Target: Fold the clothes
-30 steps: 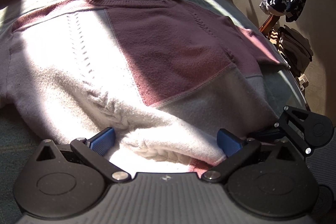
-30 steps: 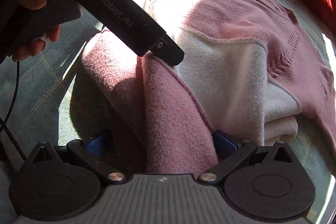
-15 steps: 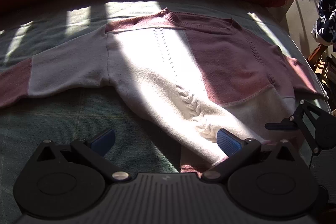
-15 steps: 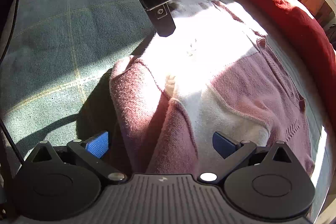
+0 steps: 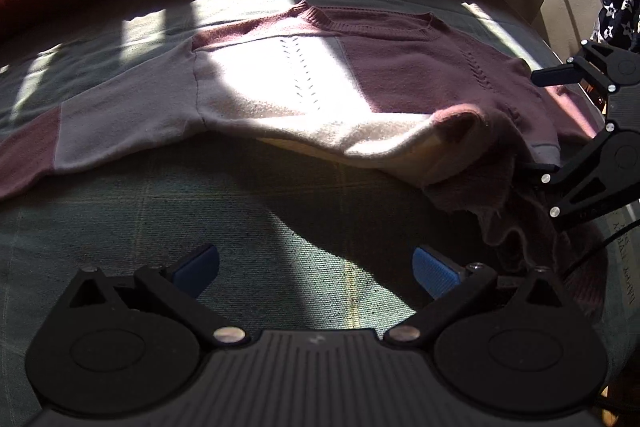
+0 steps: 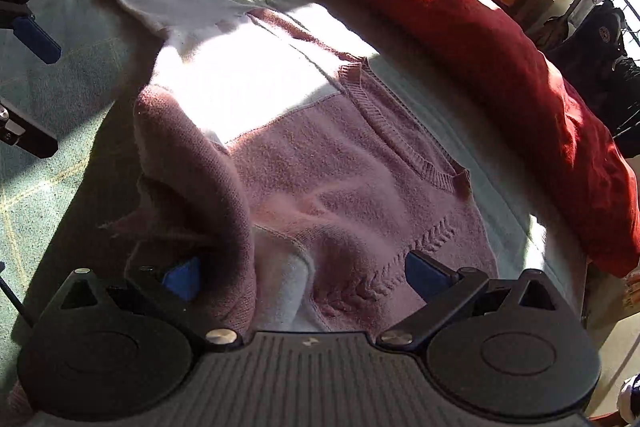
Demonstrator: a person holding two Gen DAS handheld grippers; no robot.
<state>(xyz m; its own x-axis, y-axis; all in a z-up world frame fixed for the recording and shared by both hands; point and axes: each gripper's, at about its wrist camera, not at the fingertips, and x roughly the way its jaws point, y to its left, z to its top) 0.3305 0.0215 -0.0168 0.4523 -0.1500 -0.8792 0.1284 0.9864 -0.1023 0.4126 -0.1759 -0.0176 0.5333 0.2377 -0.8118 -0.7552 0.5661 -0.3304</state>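
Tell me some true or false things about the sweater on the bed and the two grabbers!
1. The left gripper is open, with only the green bedcover between its fingers. True.
2. The sweater is all one colour. False: it has mauve-pink and white panels.
3. The sweater's sleeve in the left wrist view lies stretched out flat. True.
4. The right gripper is far from the sweater. False: sweater fabric bunches up between its open fingers.
5. A blue blanket lies beyond the collar. False: a red blanket lies there.
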